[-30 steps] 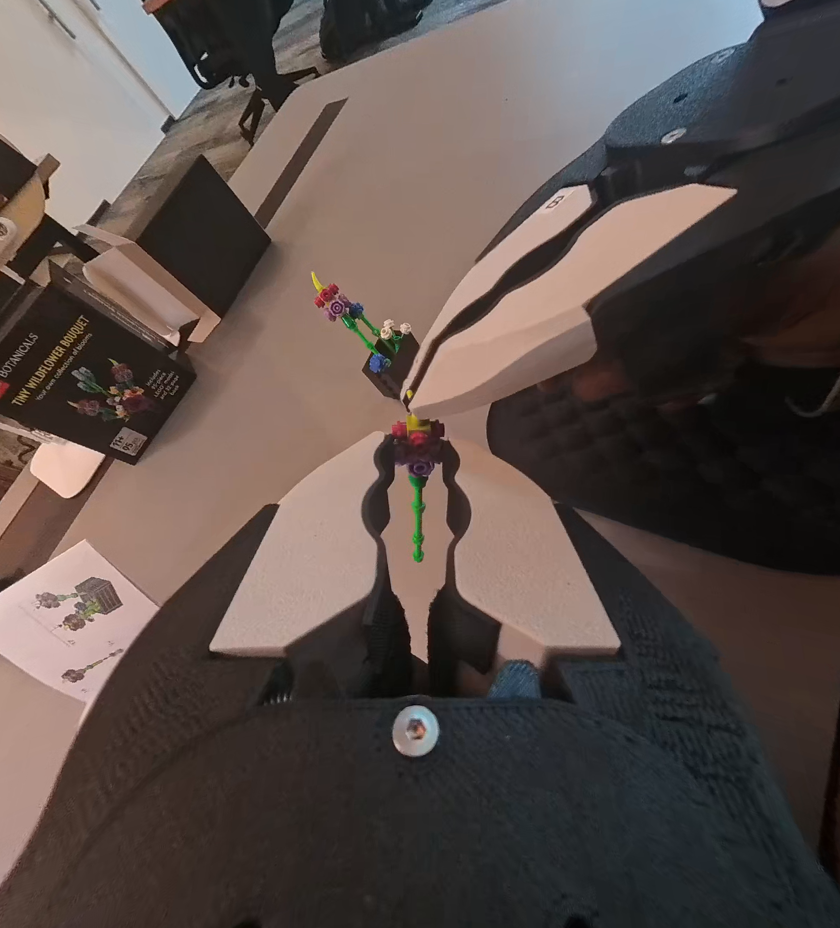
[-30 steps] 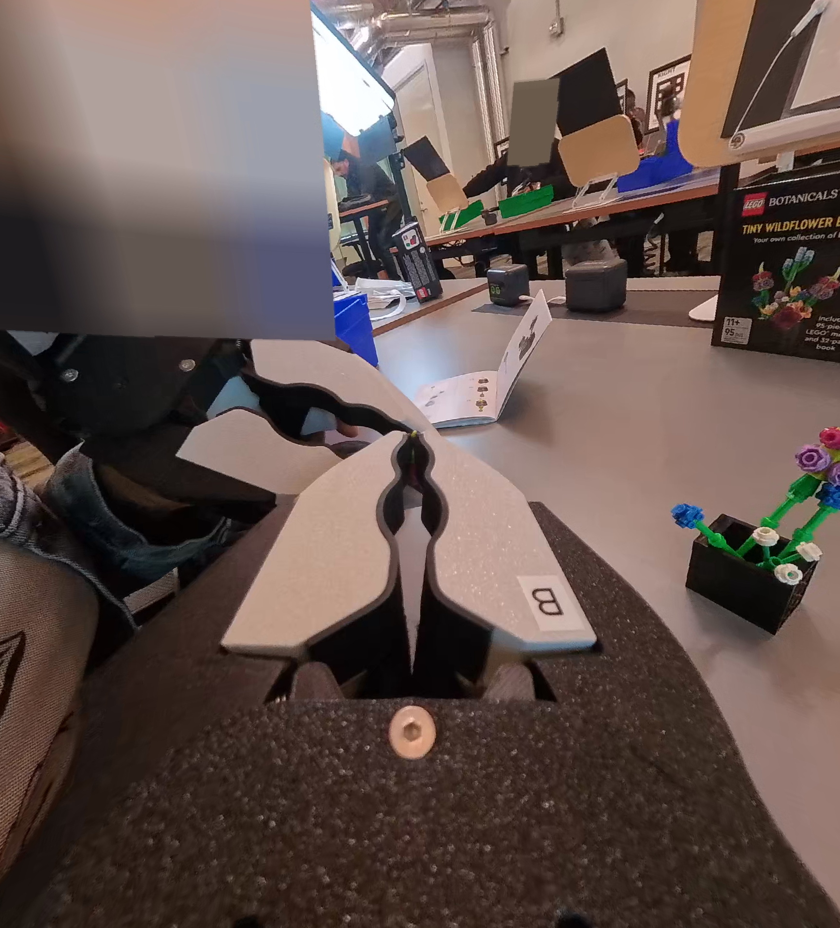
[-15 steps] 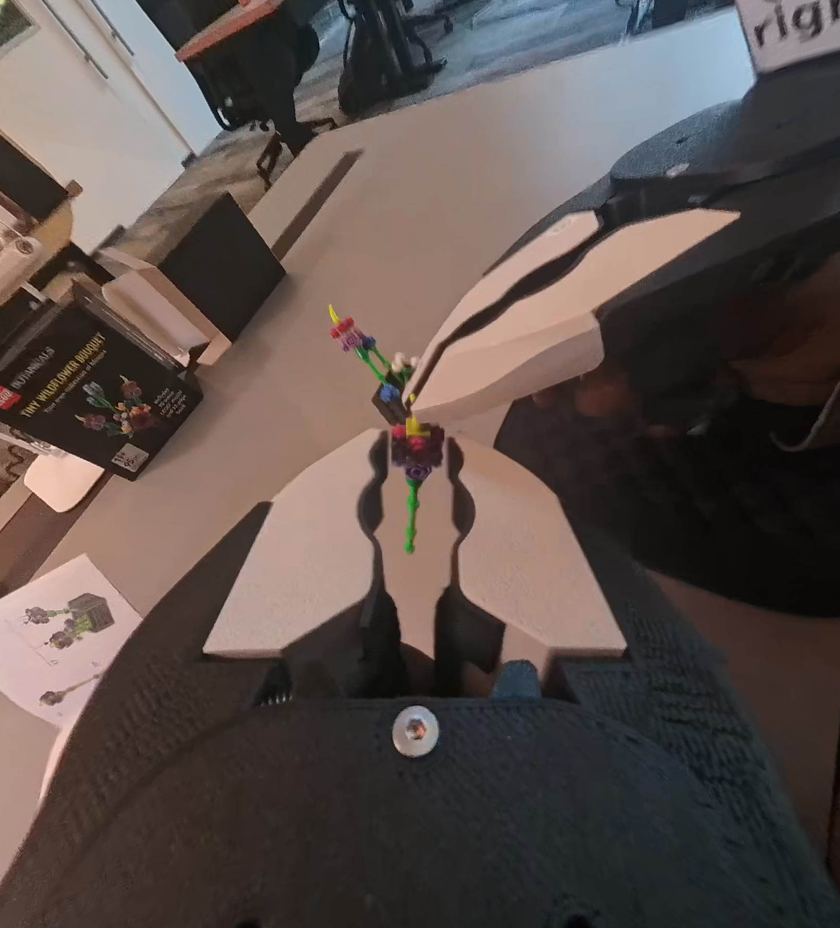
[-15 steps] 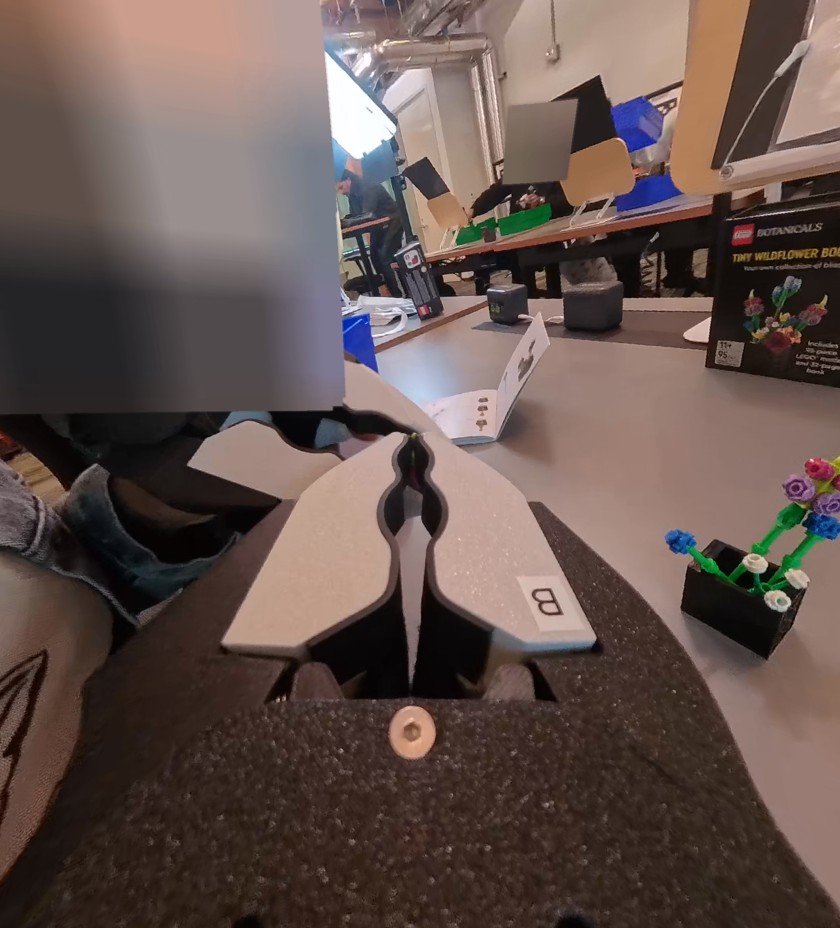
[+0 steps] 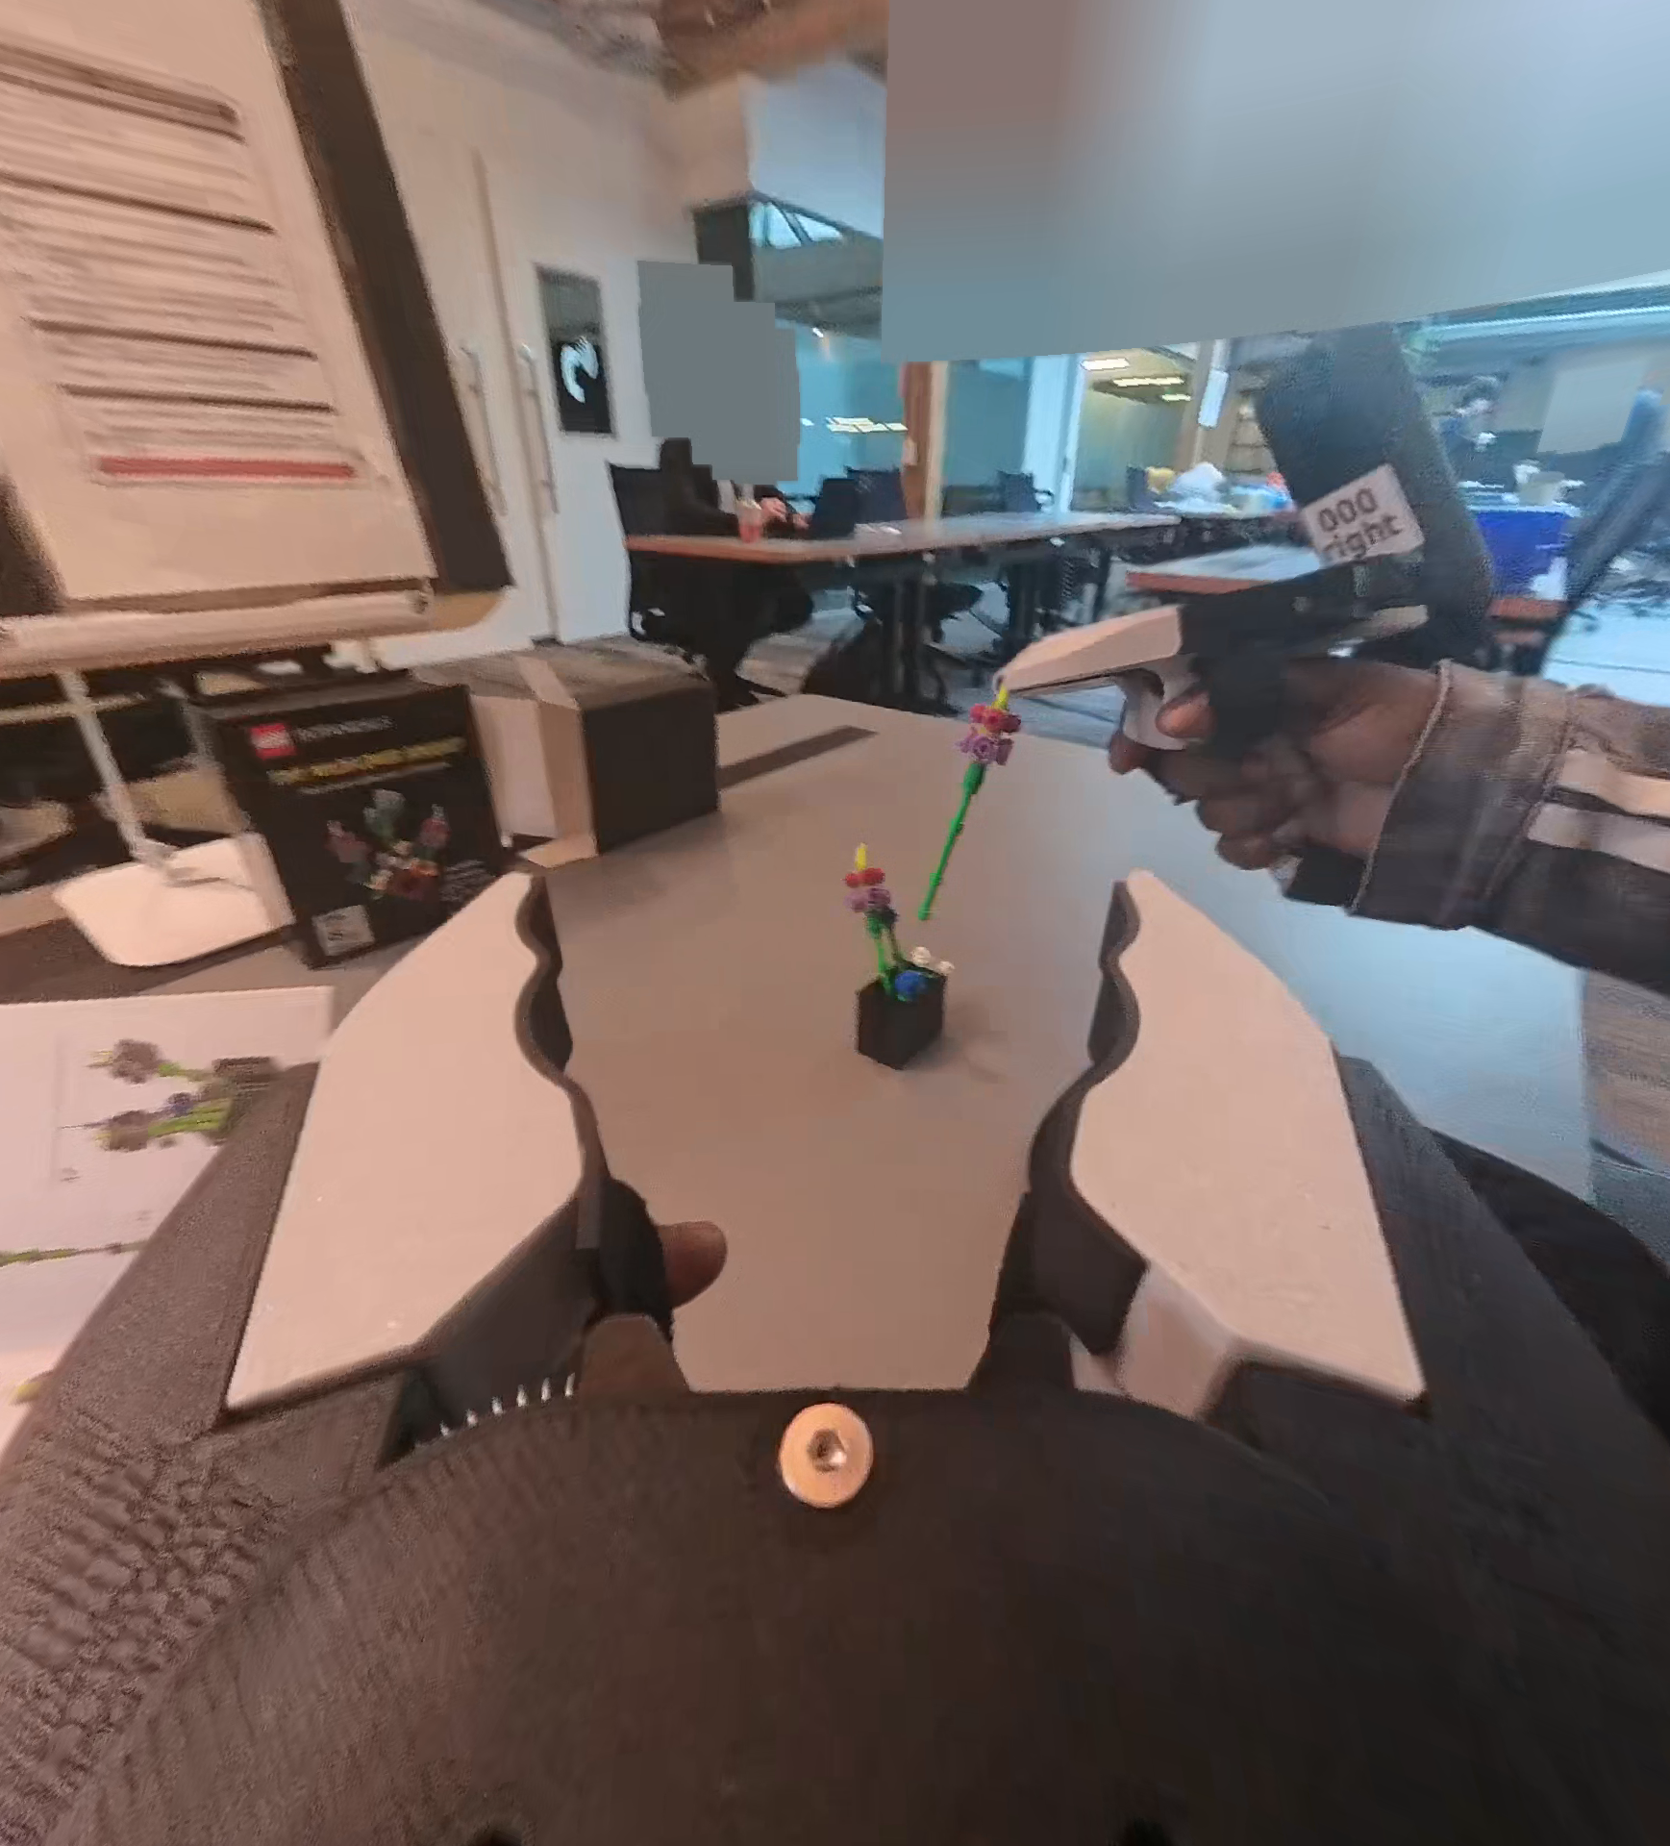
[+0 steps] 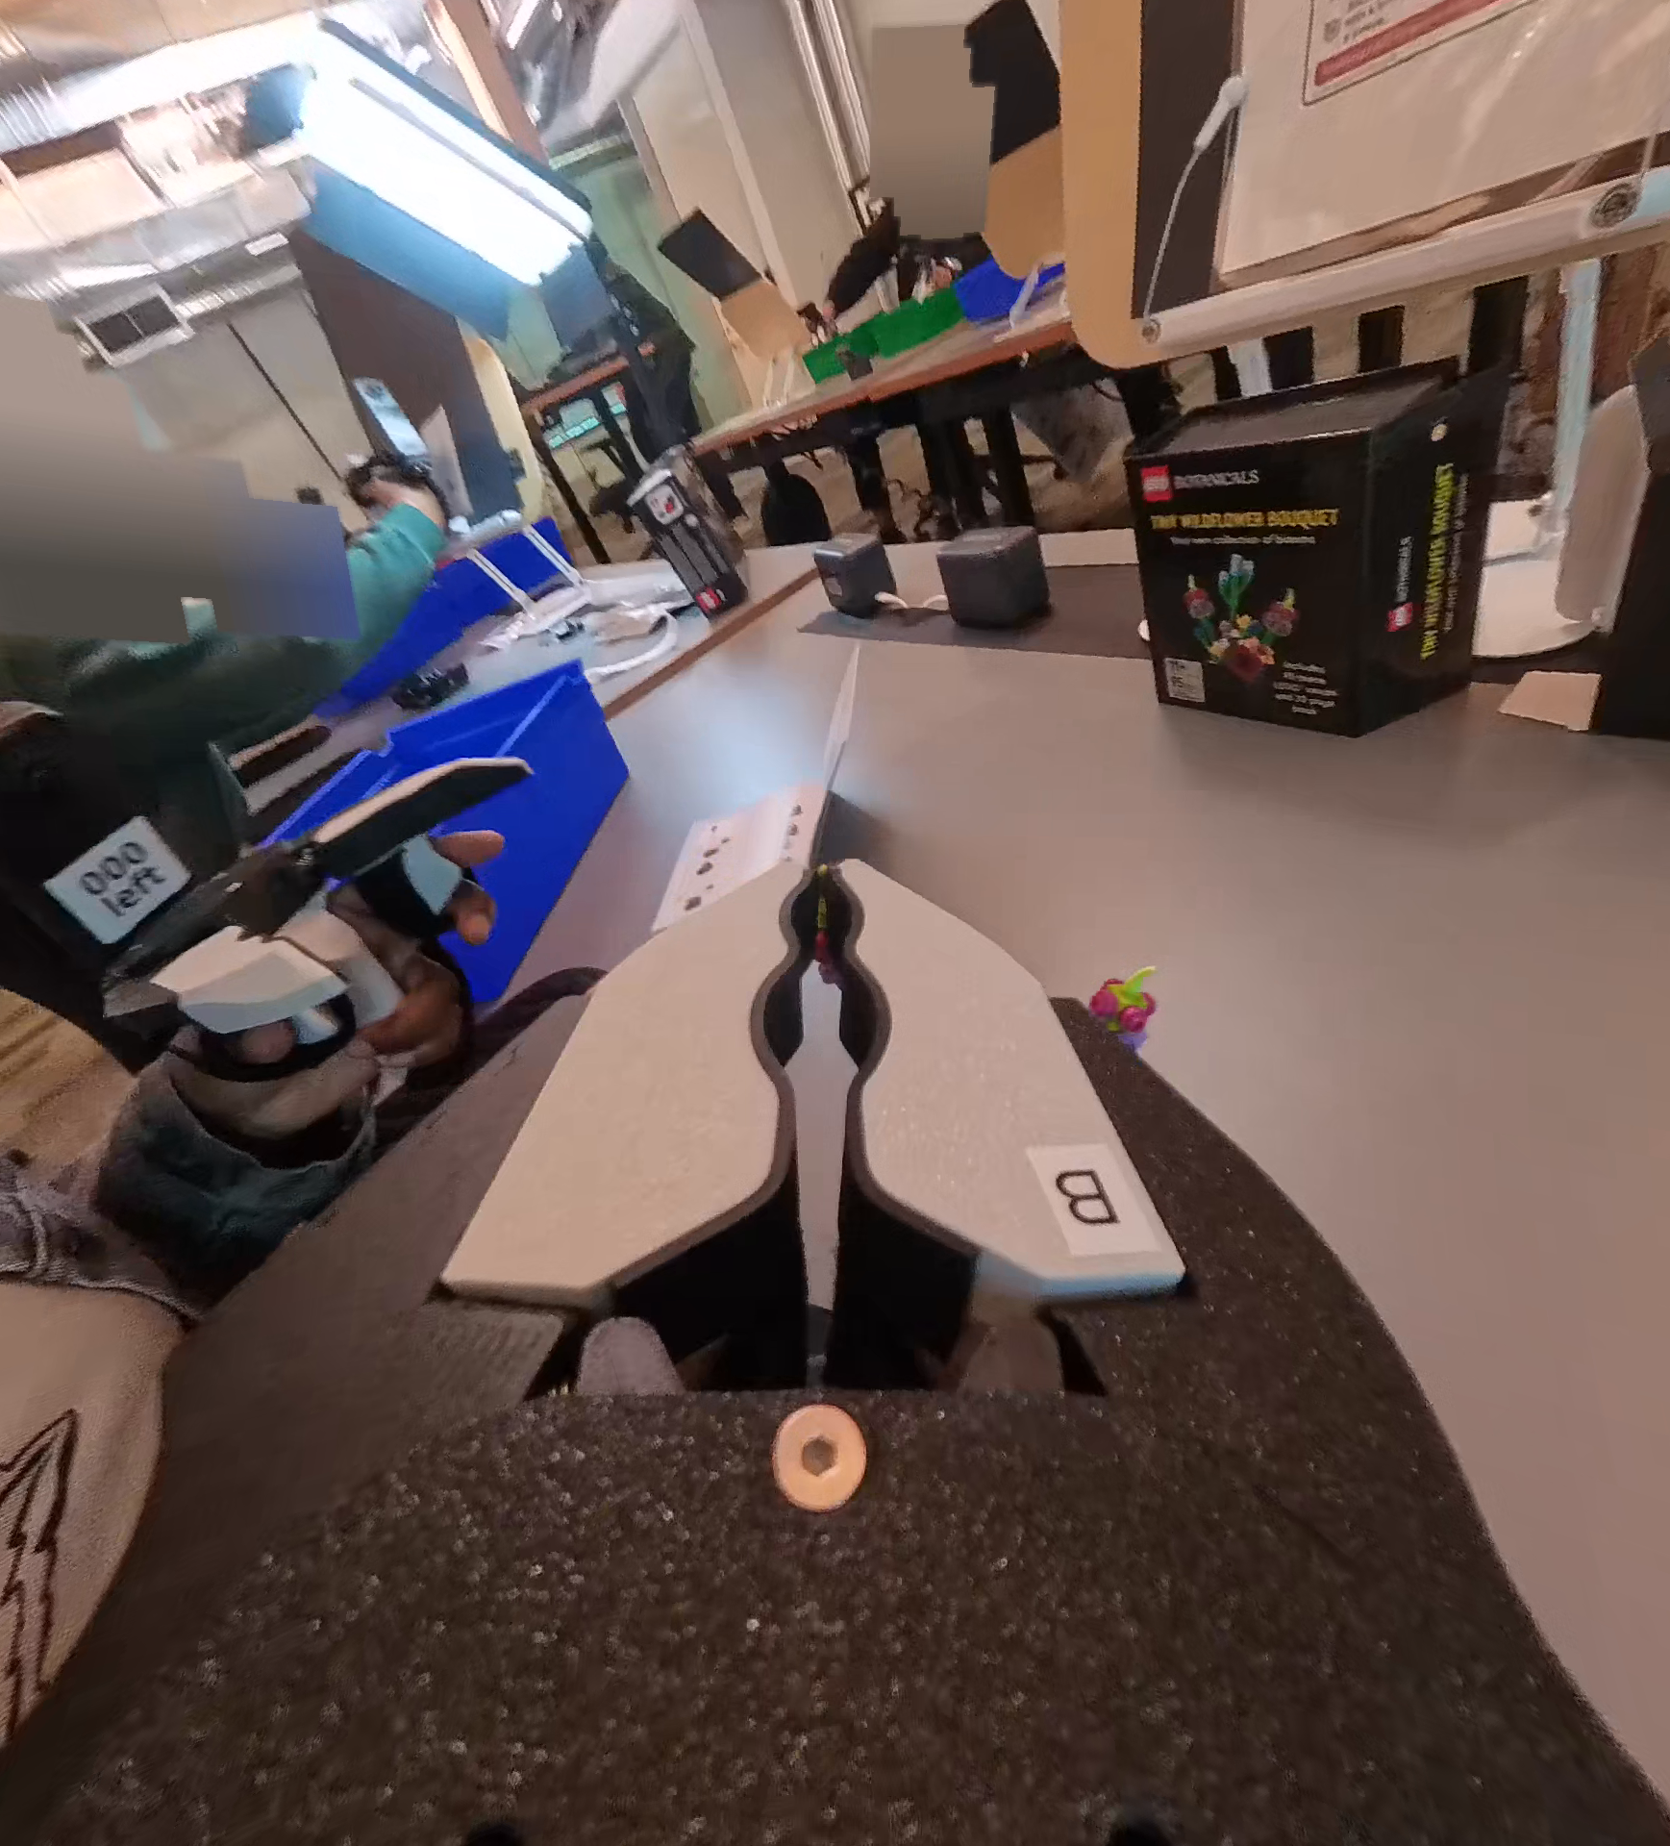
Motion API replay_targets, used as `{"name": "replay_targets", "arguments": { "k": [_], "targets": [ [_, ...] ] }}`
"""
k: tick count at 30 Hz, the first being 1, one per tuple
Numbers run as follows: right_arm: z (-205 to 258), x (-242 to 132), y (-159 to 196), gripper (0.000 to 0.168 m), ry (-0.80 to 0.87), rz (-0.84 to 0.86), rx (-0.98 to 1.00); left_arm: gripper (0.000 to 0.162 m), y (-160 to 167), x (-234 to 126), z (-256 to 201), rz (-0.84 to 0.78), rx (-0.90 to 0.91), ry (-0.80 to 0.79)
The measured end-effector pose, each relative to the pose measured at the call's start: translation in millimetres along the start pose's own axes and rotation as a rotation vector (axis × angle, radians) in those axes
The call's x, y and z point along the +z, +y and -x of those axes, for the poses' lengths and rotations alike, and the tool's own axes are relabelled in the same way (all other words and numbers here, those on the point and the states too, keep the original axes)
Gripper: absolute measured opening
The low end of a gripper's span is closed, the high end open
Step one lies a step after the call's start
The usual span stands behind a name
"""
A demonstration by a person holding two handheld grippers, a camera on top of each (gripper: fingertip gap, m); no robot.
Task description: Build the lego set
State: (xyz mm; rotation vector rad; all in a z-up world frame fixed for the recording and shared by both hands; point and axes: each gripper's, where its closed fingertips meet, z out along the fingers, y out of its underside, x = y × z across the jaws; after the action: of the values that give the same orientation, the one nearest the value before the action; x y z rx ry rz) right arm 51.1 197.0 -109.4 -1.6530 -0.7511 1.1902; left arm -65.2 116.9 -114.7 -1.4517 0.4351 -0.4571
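A small black pot with several Lego flowers stands on the grey table. In the left wrist view my left gripper is open and empty, well back from the pot. My right gripper is shut on the top of a flower stem, which hangs tilted above and just right of the pot. In the right wrist view my right gripper is shut, with a bit of the flower stem showing between its tips. The potted flower tops peek out beside it. The left gripper shows open at the left.
A black Lego box and a black carton stand at the back left, by a white lamp base. The instruction booklet lies at the left. A blue bin sits beyond the table edge.
My left gripper has let go of the flower stem, opened and pulled back. My right gripper now holds the stem alone by its top, above the pot.
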Motion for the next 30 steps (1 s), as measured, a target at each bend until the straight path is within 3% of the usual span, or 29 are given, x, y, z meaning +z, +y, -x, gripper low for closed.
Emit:
{"name": "replay_targets", "arguments": {
  "k": [7,25,26,30],
  "targets": [
    [-27,9,17,0.002,0.096,0.099,-0.052,0.105,5,-9,12,-0.015,-0.011,-0.036],
    [-29,21,31,0.002,0.066,0.192,0.017,0.103,17,-5,17,0.038,0.020,-0.049],
    [-28,21,30,0.002,0.066,0.203,0.017,0.100,17,-3,15,0.034,0.021,-0.036],
    [-27,23,28,0.002,0.070,0.221,0.001,0.050,29,18,-13,0.099,-0.048,0.171]
  ]
}}
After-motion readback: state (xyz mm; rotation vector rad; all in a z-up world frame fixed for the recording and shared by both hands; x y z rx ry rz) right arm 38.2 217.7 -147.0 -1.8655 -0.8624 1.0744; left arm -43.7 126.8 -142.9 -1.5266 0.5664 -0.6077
